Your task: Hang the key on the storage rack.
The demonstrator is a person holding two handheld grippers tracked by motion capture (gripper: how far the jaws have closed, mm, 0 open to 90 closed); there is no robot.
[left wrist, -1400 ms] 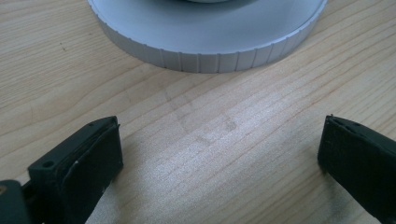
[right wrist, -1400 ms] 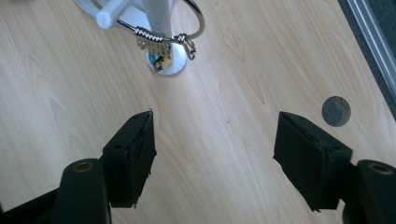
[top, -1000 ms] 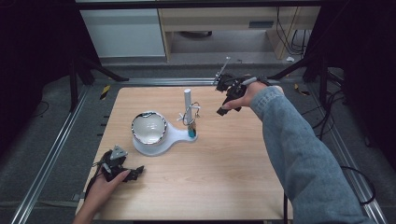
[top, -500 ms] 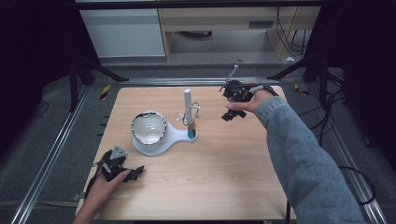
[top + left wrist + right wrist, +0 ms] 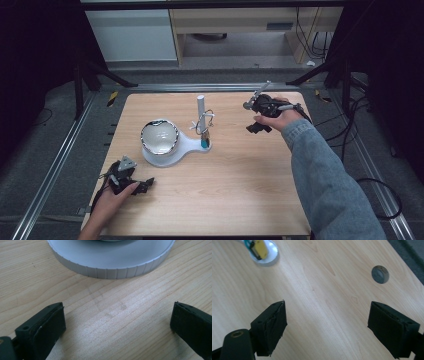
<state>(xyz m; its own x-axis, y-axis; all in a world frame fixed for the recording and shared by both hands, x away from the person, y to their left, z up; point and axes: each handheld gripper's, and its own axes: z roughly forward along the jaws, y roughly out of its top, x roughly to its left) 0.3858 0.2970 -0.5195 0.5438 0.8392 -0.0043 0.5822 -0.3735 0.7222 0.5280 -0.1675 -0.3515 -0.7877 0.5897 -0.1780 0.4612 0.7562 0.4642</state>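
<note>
A white stand (image 5: 186, 147) sits mid-table with a round magnifier (image 5: 159, 136), a white post (image 5: 200, 106) and wire clips (image 5: 204, 122); a small yellow-and-teal piece (image 5: 204, 143) rests at its narrow end. My left gripper (image 5: 144, 185) lies near the front left corner, open, with bare wood between its jaws (image 5: 117, 325) and the stand's ribbed rim (image 5: 112, 267) just ahead. My right gripper (image 5: 254, 128) hovers right of the stand, open over bare wood (image 5: 327, 325); its jaws have just been closing a little, with nothing between them. The yellow-and-teal piece (image 5: 259, 248) shows beyond them.
The wooden table (image 5: 240, 195) has a grey round hole (image 5: 380, 274) near the right gripper. Metal rails (image 5: 55, 165) run along both sides, with dark floor and cables (image 5: 360, 115) beyond. A cabinet (image 5: 135, 30) stands behind the table.
The right hand has sunk toward the table and shifted slightly right and nearer. The left hand and the stand have stayed put.
</note>
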